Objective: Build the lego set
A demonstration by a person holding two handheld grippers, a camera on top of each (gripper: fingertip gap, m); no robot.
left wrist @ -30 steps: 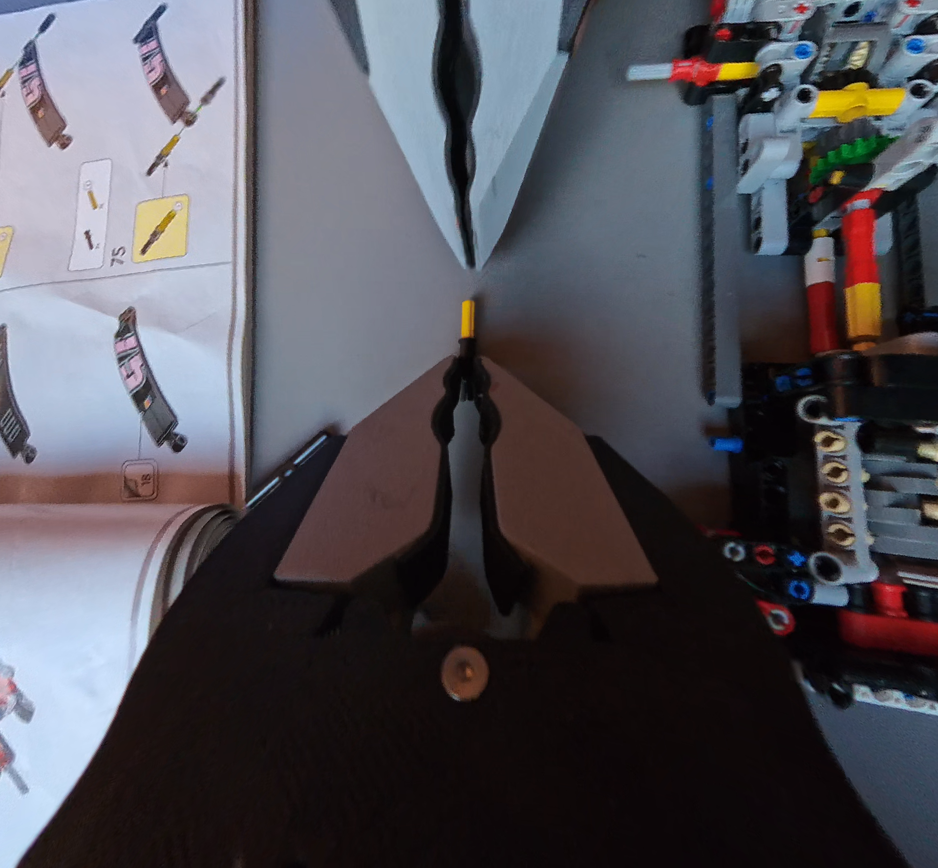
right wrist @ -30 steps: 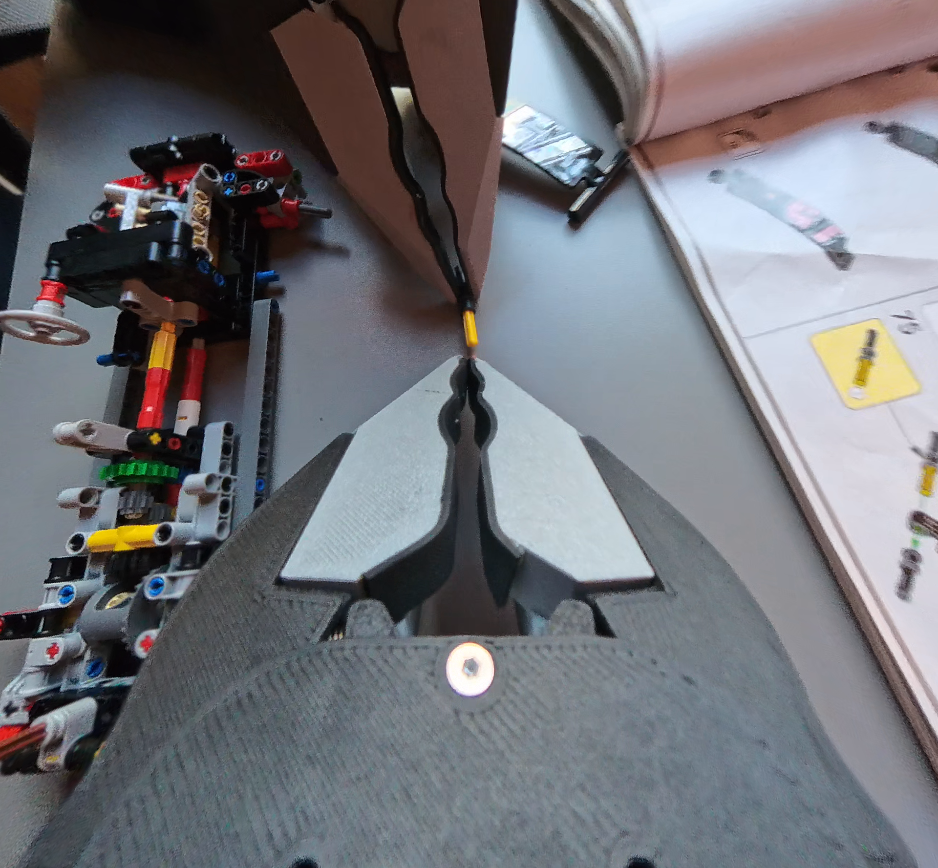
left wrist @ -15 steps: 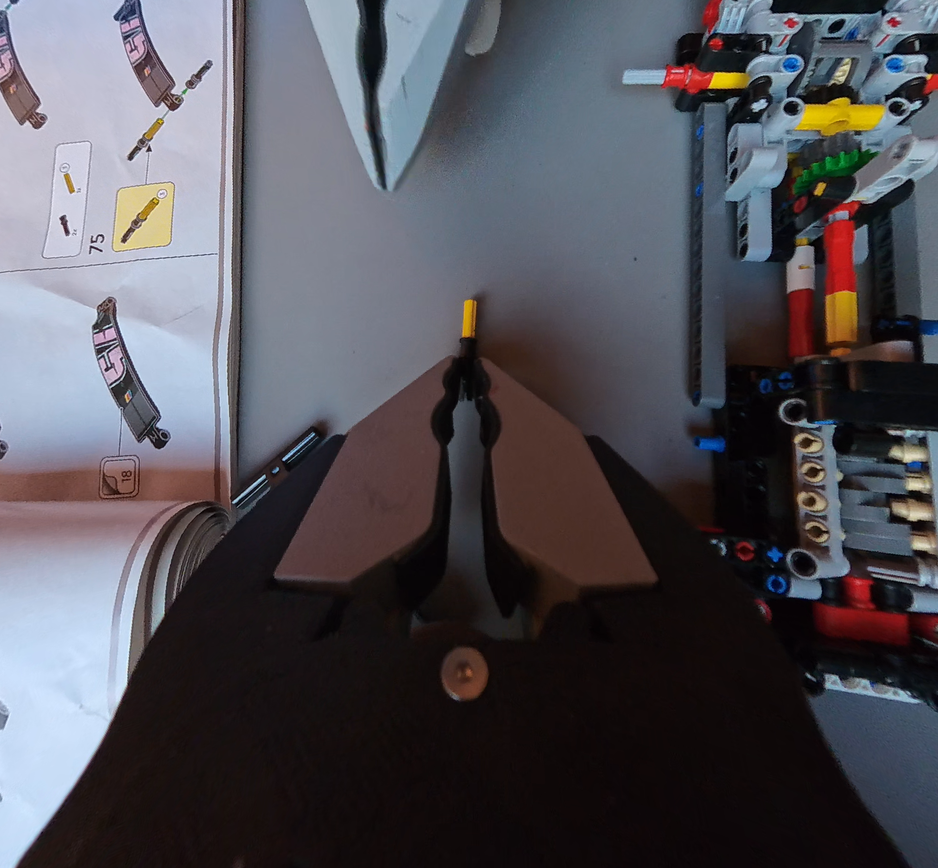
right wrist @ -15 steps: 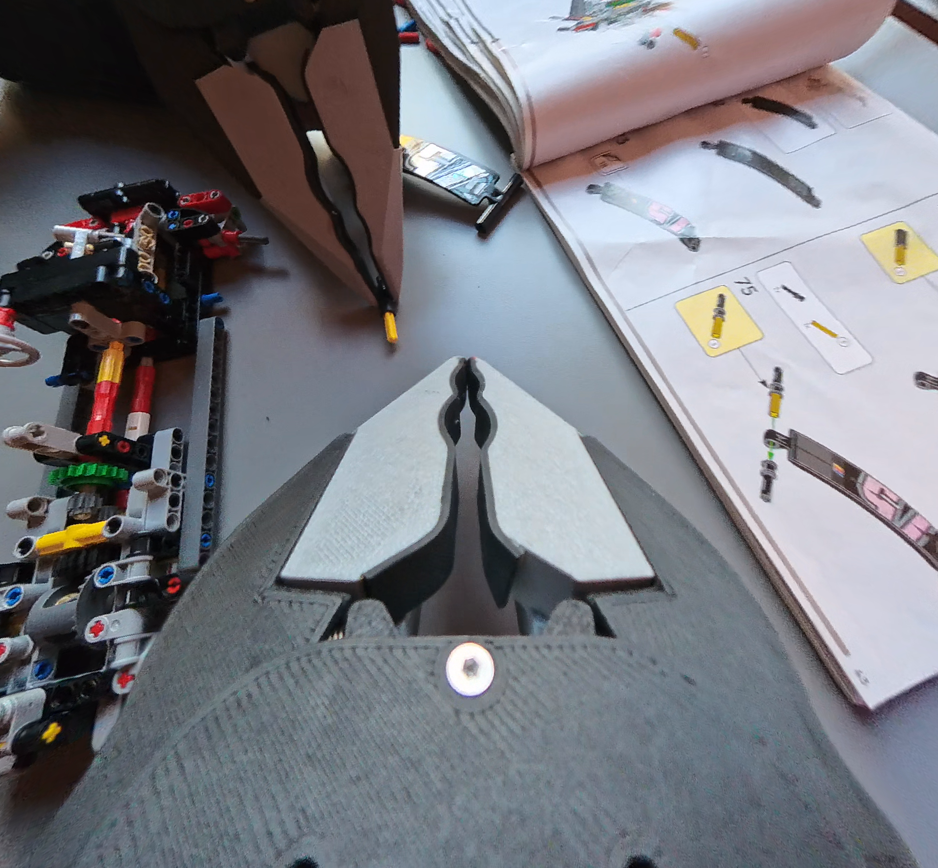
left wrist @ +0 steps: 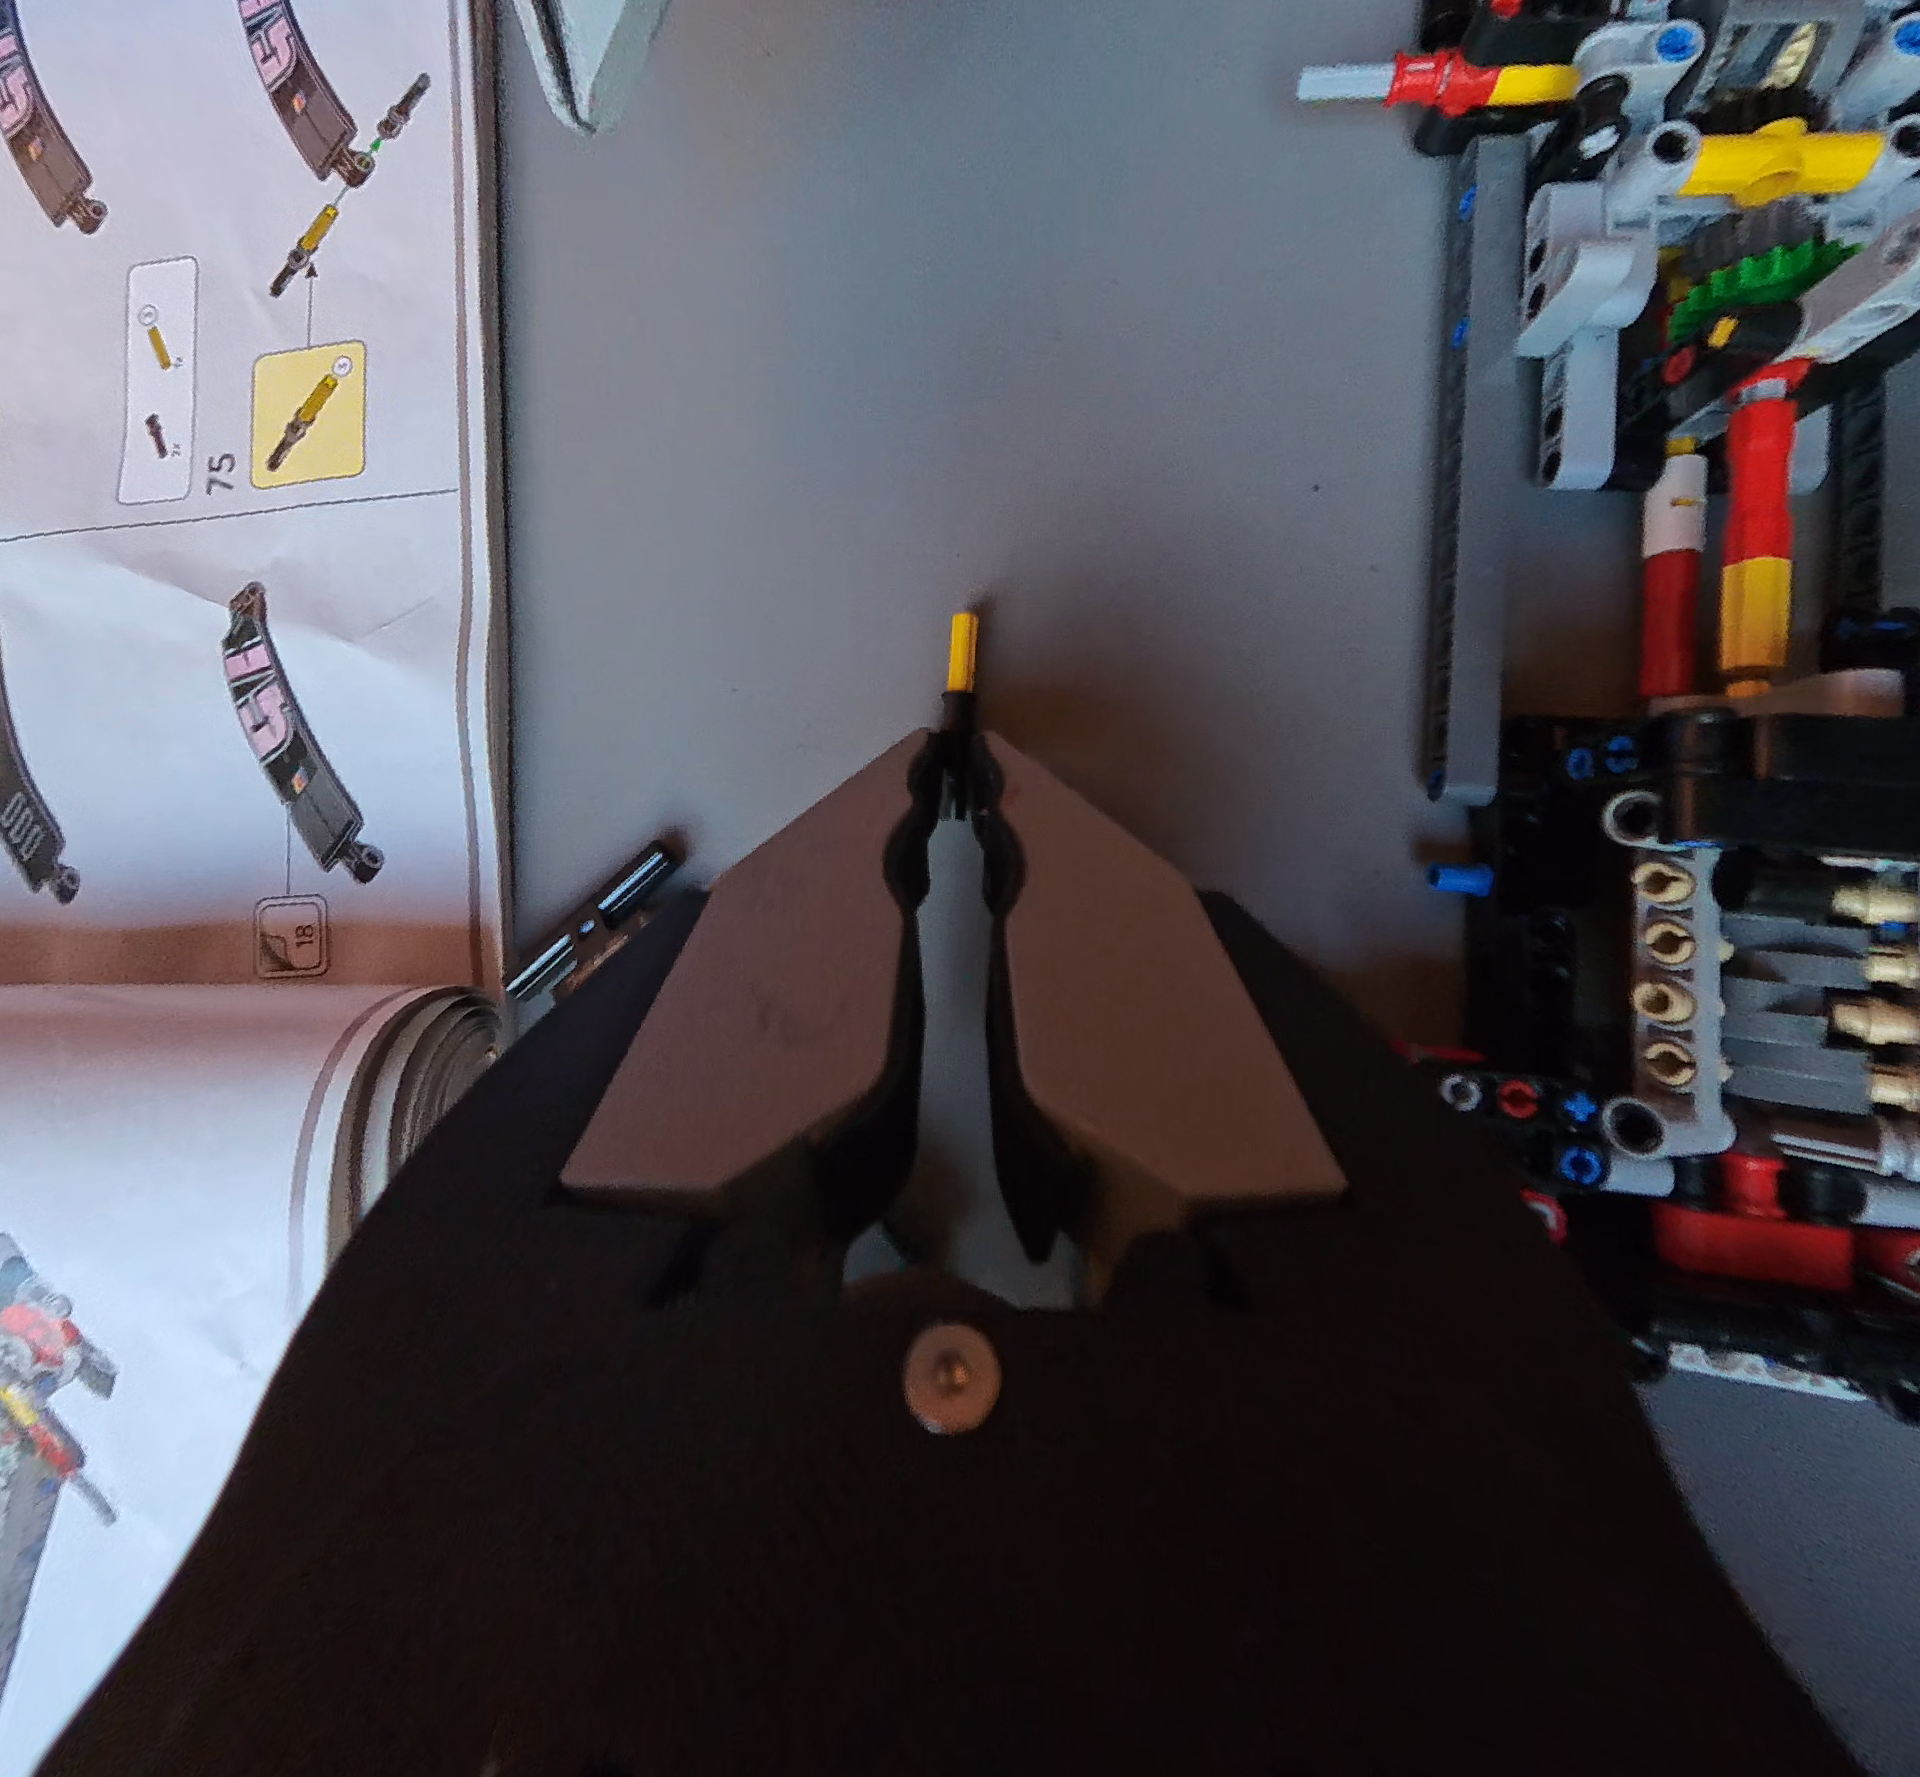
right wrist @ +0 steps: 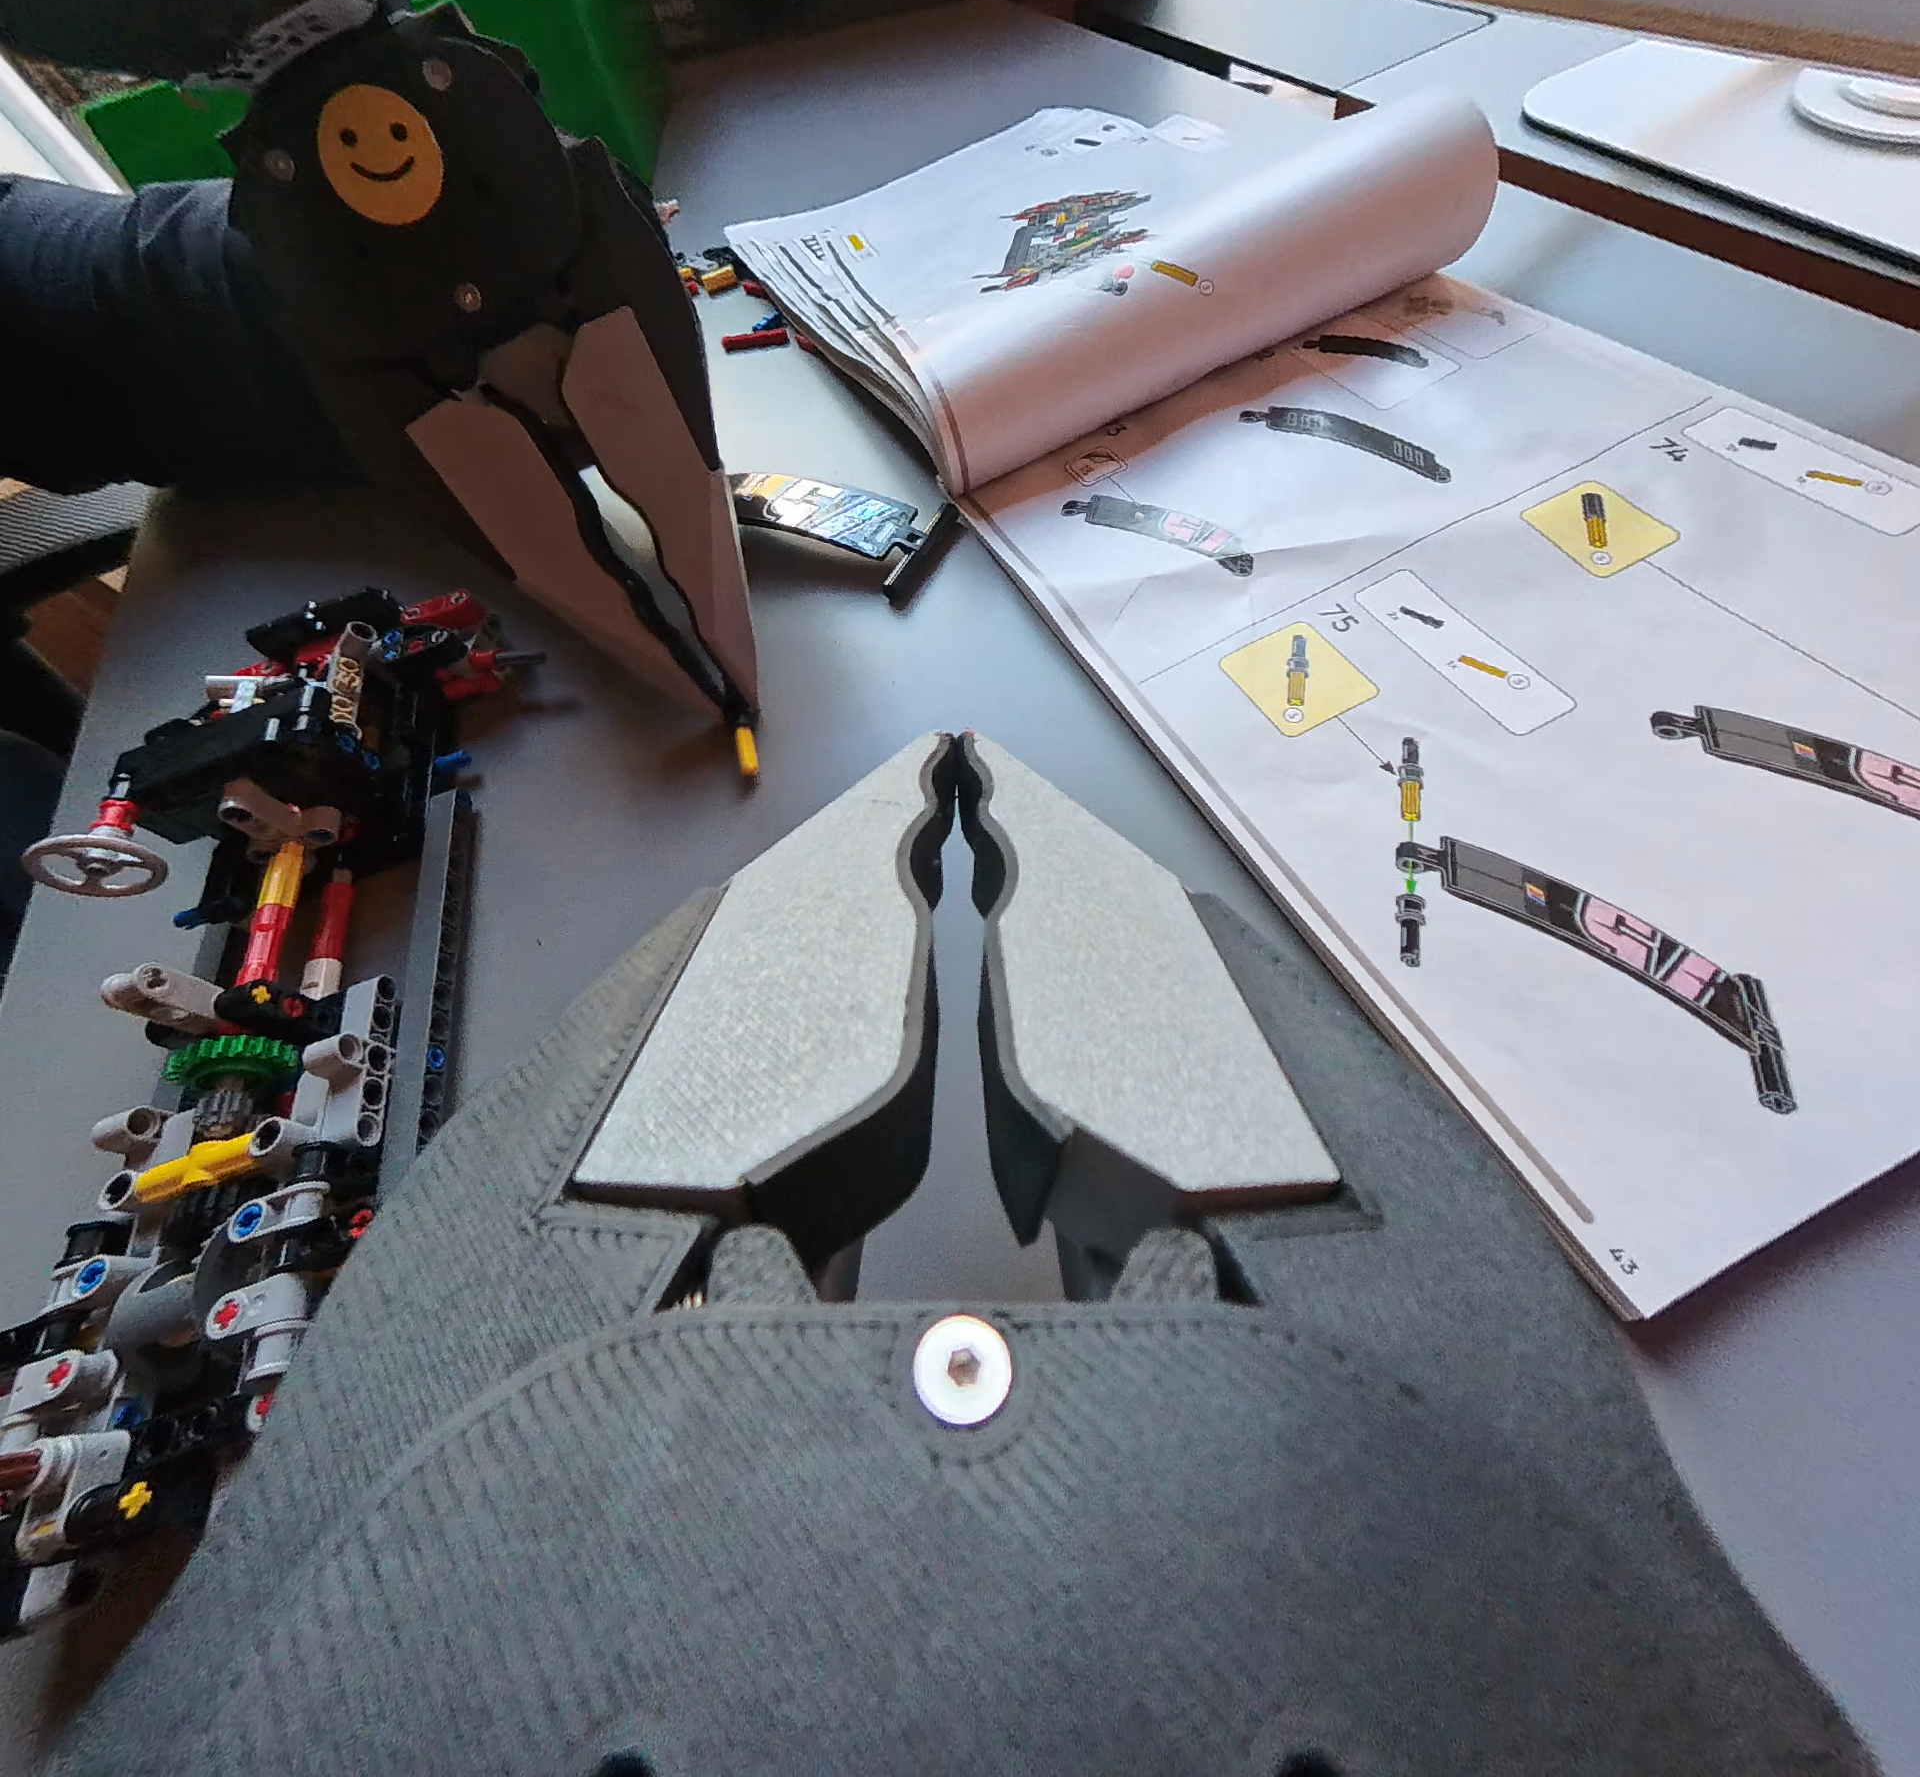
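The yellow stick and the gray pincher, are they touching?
Apart. In the right wrist view, bare table shows between the yellow stick, pinched by the brown pincher, and the shut gray pincher.

Matt grey tabletop (right wrist: 935, 117), glossy paper booklet (right wrist: 1558, 688), smooth plastic brick model (left wrist: 1714, 273), ribbed grey claw (right wrist: 957, 740).

Right gripper (right wrist: 958, 740) closed, tips meeting on nothing; ahead-left, left gripper (right wrist: 740, 704) pinching a black-and-yellow pin (right wrist: 745, 751) above grey table (right wrist: 935, 647); brick chassis (right wrist: 239, 948) far left; open instruction booklet (right wrist: 1455, 688) right.
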